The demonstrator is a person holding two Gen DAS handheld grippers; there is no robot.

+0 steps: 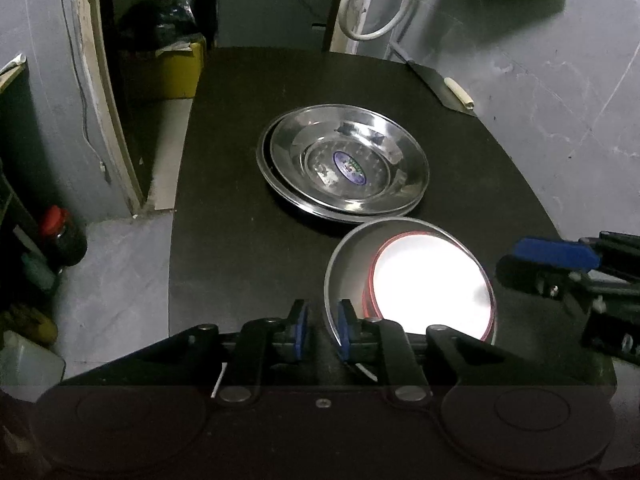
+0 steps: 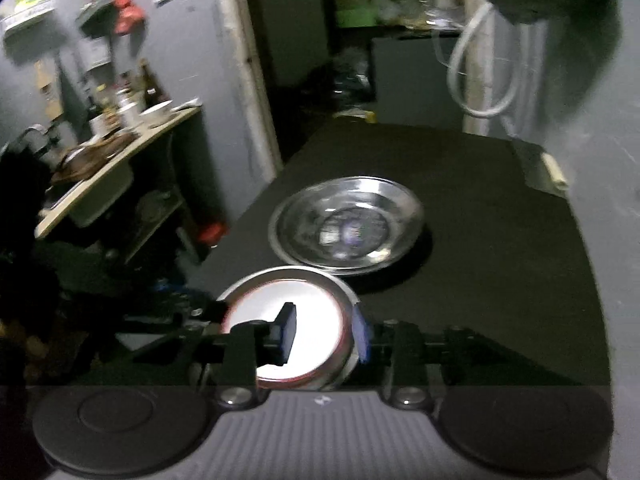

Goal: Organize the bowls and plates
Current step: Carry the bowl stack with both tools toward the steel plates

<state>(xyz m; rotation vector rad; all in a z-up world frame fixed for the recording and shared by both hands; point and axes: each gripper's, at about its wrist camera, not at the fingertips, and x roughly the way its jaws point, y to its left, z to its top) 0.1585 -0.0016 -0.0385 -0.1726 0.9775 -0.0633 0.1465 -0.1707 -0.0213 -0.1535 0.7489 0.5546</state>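
I am straddling the bowl's (image 1: 412,284) near-left rim with my left tool (image 1: 323,330), pads narrow but not visibly clamped. My right tool (image 2: 325,334) is gaping wide across its right rim, steadying. The plates (image 1: 344,164) are waiting stacked at 12 o'clock on the tabletop (image 1: 224,240).

Black table (image 1: 240,200), cleaver (image 1: 444,88) at its far edge, red-capped jar (image 1: 60,236) on the floor.
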